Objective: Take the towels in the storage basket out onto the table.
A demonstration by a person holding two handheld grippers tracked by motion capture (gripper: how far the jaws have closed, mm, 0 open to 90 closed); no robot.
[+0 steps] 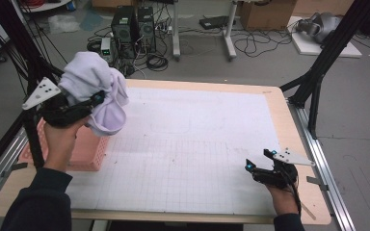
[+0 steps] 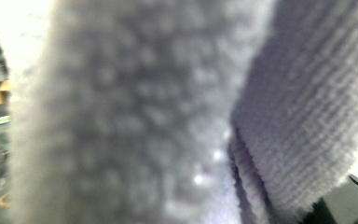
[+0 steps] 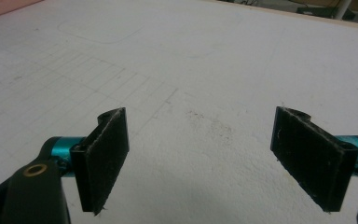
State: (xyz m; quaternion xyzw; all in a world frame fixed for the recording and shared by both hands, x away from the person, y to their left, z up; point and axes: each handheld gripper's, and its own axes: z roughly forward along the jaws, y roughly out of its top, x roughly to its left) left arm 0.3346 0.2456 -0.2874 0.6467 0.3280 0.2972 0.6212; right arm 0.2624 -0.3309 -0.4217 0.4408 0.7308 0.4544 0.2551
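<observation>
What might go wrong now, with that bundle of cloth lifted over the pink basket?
The left gripper pinches only part of the bunched white towel, so it might slip free and drop beside the pink basket. Its hanging folds could also snag the basket's rim. The right gripper rests open, far off, too distant to help quickly.

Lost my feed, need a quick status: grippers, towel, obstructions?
Left gripper clamped on bunched white towel, held above pink basket. Right gripper open, empty, low over mat. Nothing in the way.
</observation>
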